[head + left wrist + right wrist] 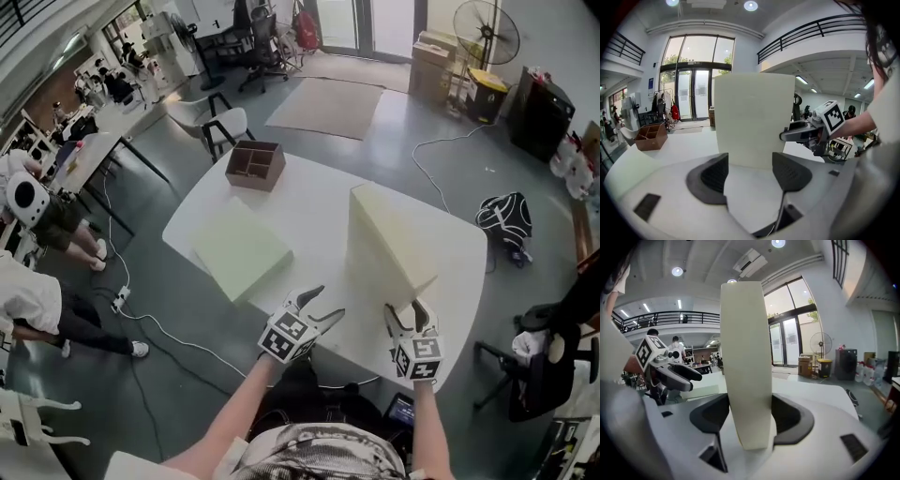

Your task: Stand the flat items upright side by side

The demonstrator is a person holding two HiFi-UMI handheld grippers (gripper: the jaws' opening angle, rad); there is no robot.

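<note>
Foam slab [389,234] upright, right tongs [405,309] clamped on its near edge; left tongs [323,302] apart, empty. Early release: it topples onto desk [319,202].

an open-plan office workshop: desks [94,155], swivel chairs [259,42], mezzanine railing [811,30], glass doors [693,93].

One pale cream foam slab [389,244] is standing upright on its edge at the right side of the white table [319,197]. The other slab [242,249], the same colour, is lying flat at the left side, well apart from it.
</note>
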